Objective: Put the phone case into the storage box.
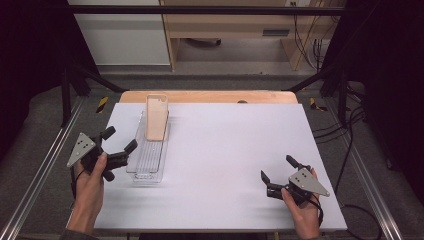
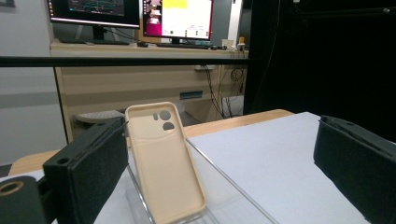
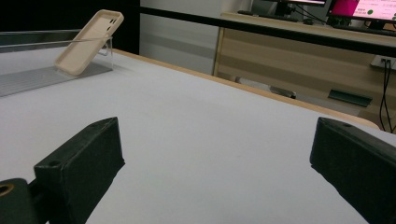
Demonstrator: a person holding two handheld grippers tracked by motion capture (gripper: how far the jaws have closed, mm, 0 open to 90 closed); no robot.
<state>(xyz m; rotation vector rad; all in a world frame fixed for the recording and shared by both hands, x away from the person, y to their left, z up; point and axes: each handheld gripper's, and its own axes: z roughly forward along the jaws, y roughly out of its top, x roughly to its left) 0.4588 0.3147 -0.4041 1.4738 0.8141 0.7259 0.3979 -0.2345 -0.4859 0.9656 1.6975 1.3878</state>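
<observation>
Both tongs released: left tongs point(image 1: 121, 141) at 9 o'clock of clear tray point(image 1: 145, 167). Risk: bumping tray topples leaning phone case point(image 1: 156, 118).

Two hand-held tools are seen in the high view: the left gripper point(image 1: 119, 141) and the right gripper point(image 1: 276, 168), each built of matte black parts and gripped by a bare hand point(image 1: 93, 172), with a dark sleeve edge glimpsed at the bottom left of the picture. Each is topped by a grey three-cornered plate point(image 1: 81, 148) marked with small dark holes (screws or fixings, too small to tell). A thin black cable is trailed from each body. In the left gripper view, the jaws are shown as thick black blocks with a rough, felt-like facing, and a brass-coloured ringed hole point(image 2: 10, 187) is seen at the base of one.
</observation>
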